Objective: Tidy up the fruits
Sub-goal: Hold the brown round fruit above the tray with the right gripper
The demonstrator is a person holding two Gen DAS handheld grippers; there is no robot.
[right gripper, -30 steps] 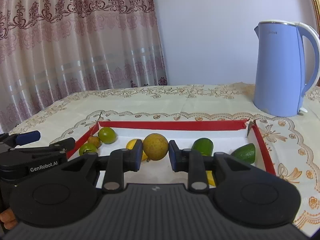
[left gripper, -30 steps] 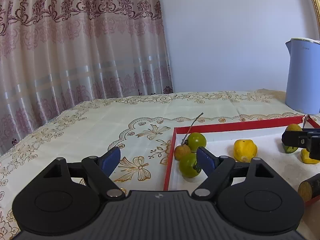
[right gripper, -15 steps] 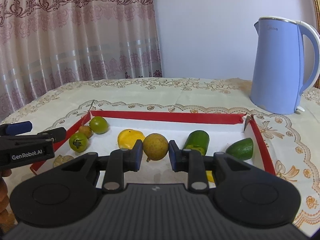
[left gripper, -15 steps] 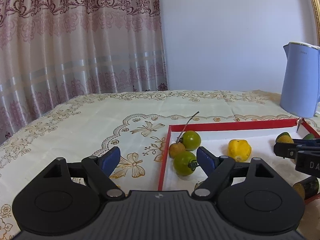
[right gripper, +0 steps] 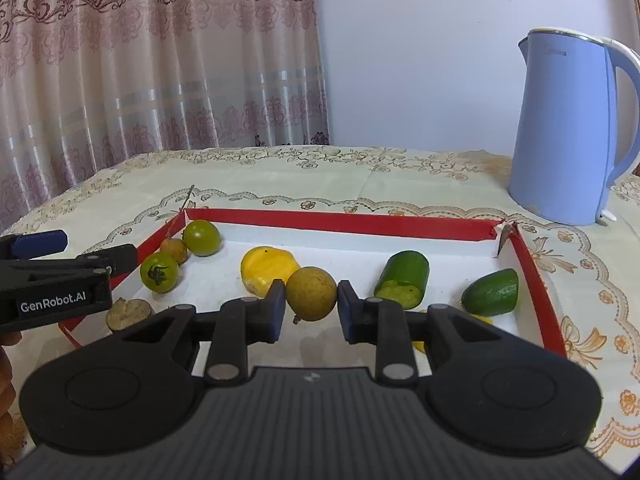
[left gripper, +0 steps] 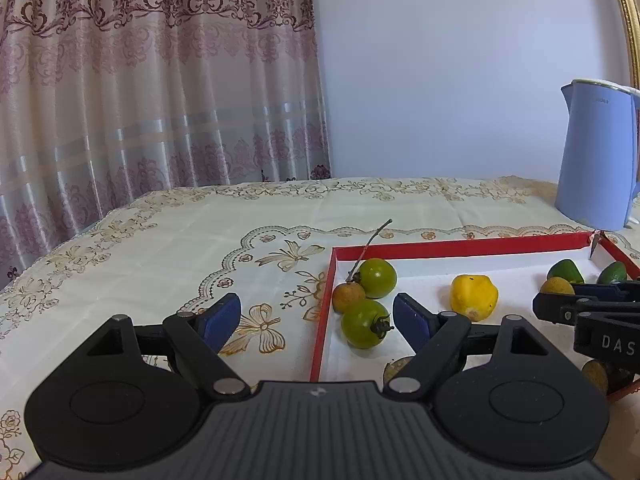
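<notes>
Glossy plastic kettle (right gripper: 568, 128), embroidered cloth tablecloth (right gripper: 400, 184)
</notes>
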